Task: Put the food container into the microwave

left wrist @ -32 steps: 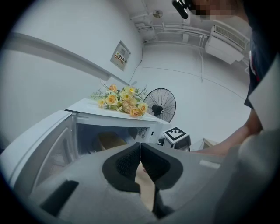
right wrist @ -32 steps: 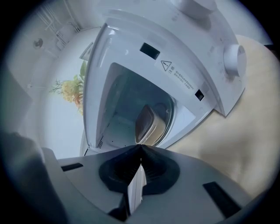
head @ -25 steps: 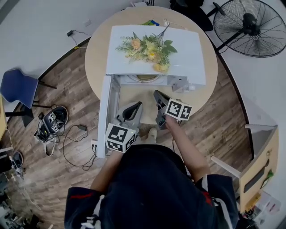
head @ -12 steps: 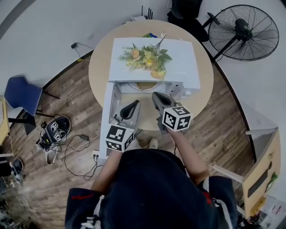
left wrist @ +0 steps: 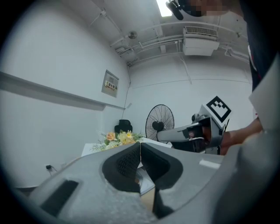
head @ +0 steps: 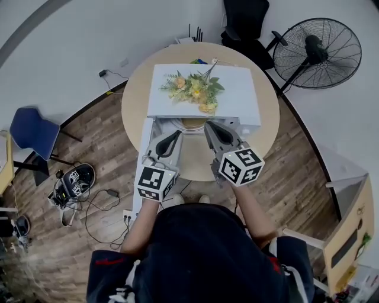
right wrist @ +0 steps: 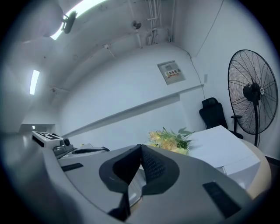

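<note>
A white microwave (head: 237, 100) stands on the round table (head: 266, 139) with its door (head: 145, 142) swung open to the left. In its opening shows a round pale object (head: 192, 123); I cannot tell whether it is the food container or the turntable. My left gripper (head: 175, 135) and right gripper (head: 208, 126) hover side by side just in front of that opening. Both are shut with nothing between the jaws. From the left gripper view (left wrist: 140, 145) the right gripper (left wrist: 205, 129) is seen alongside. The right gripper view (right wrist: 141, 147) looks over the microwave top (right wrist: 223, 144).
A bunch of yellow flowers (head: 195, 89) lies on the microwave's top. A standing fan (head: 317, 53) and a black chair (head: 246, 18) are behind the table. A blue chair (head: 26, 130) and cables with gear (head: 74, 180) lie on the floor at left.
Both grippers have risen and moved forward from the table's near edge to the microwave's opening, staying shut. The right one came up closer to the head camera.
</note>
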`<state>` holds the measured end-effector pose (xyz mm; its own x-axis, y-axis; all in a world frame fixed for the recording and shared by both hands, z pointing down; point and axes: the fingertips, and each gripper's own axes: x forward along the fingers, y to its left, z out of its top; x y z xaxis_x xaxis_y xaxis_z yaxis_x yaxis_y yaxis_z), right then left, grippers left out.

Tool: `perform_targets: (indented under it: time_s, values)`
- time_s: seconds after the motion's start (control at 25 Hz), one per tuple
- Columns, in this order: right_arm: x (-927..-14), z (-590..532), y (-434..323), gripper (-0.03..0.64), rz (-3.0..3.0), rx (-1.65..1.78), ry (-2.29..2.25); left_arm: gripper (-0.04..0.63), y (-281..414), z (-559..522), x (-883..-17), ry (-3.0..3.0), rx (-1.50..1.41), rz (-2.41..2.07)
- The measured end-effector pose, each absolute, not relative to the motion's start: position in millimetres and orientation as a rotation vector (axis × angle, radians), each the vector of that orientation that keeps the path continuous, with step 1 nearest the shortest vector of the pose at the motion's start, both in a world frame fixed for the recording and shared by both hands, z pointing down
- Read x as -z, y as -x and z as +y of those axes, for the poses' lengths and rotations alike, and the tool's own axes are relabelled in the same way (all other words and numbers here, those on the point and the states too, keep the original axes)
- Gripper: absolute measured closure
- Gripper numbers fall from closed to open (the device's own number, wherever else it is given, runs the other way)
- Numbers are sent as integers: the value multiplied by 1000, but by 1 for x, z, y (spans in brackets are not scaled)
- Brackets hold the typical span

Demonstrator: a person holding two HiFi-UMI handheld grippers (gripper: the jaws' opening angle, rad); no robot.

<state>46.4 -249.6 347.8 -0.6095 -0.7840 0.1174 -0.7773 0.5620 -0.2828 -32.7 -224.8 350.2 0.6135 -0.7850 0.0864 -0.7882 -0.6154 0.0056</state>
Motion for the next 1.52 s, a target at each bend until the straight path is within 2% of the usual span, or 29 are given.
perform_targets:
  time_s: [0.52,1.52]
  values:
    - [-310,-240,-62,606,2734,369,1403,577,34,-221,-318,-2827,-61,-1394]
    - [-312,-229,-47,606,2761,373,1348,577,48,-205,-332,-2779,-93,-1456]
